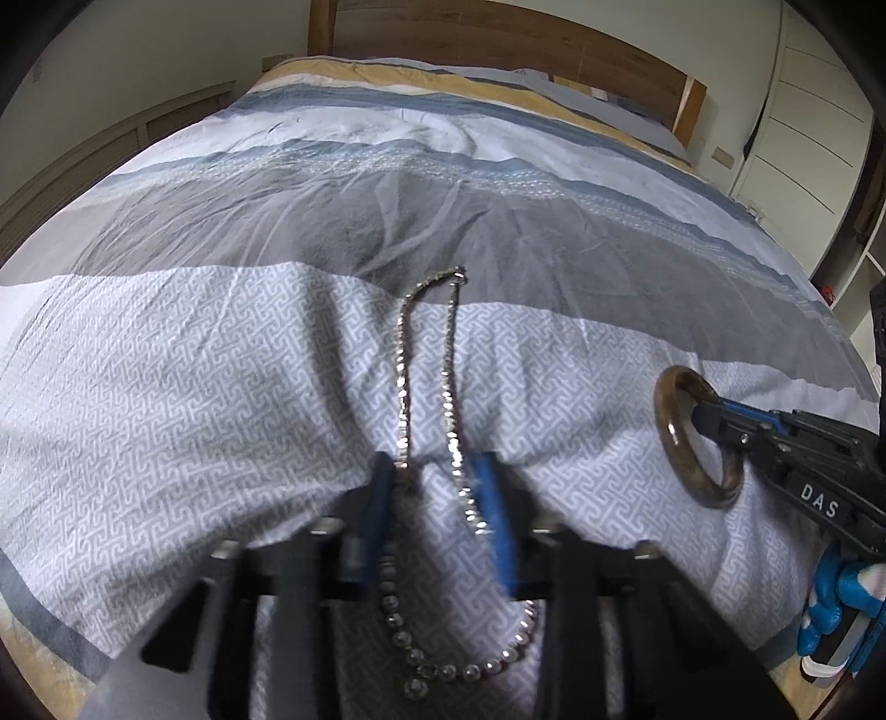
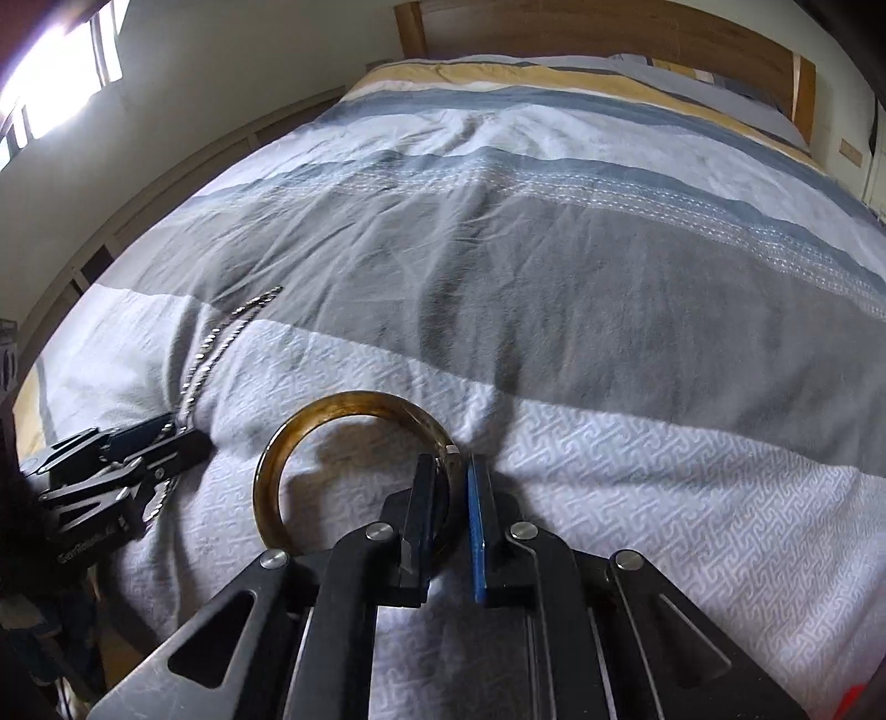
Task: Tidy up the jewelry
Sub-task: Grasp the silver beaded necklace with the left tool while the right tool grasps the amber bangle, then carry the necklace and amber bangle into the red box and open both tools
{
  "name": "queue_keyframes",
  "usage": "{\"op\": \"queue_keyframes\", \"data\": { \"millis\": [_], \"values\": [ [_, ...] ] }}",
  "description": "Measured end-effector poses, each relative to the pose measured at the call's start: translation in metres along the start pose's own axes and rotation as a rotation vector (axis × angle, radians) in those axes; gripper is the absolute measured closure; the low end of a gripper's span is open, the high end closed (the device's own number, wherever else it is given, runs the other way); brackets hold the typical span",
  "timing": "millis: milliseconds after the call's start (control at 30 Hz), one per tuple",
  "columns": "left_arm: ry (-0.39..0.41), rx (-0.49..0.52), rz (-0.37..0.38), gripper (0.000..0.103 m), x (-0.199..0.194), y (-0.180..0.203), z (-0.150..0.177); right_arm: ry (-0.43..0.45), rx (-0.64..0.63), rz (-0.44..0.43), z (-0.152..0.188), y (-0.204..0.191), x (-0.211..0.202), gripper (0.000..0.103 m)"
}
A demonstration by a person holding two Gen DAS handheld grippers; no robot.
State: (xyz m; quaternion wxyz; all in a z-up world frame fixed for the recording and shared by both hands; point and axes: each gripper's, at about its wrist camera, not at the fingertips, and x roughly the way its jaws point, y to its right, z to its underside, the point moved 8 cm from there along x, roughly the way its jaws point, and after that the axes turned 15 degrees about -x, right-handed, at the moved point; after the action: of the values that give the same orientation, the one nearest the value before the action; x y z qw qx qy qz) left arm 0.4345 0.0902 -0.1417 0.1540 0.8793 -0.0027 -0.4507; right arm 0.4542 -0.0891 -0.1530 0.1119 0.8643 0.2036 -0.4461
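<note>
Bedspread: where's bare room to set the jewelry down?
Free: the grey and white stripes of the bedspread from the necklace clasp up to the headboard. Crowded: near edge, both tongs on necklace and bangle.

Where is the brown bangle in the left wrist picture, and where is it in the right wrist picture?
Left wrist view: brown bangle at the right edge, pinched by the right claw.
Right wrist view: bangle at lower centre, its right side between the claw's fingers.
Shared landmark: the silver chain necklace on the bedspread.
</note>
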Motion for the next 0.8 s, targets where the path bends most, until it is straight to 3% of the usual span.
{"op": "queue_keyframes", "data": {
  "millis": [100,367,800],
  "values": [
    [-0.003,0.005,0.001,0.098,-0.007,0.002,0.004,0.019,0.010,-0.002,0.005,-0.004,-0.013,0.093],
    [0.012,0.009,0.047,0.099,-0.046,0.018,0.025,0.083,0.002,0.013,0.022,-0.024,-0.071,0.094],
    [0.101,0.068,0.153,0.099,-0.167,0.075,0.049,0.180,0.033,0.070,0.067,-0.039,-0.214,0.094]
  ]
}}
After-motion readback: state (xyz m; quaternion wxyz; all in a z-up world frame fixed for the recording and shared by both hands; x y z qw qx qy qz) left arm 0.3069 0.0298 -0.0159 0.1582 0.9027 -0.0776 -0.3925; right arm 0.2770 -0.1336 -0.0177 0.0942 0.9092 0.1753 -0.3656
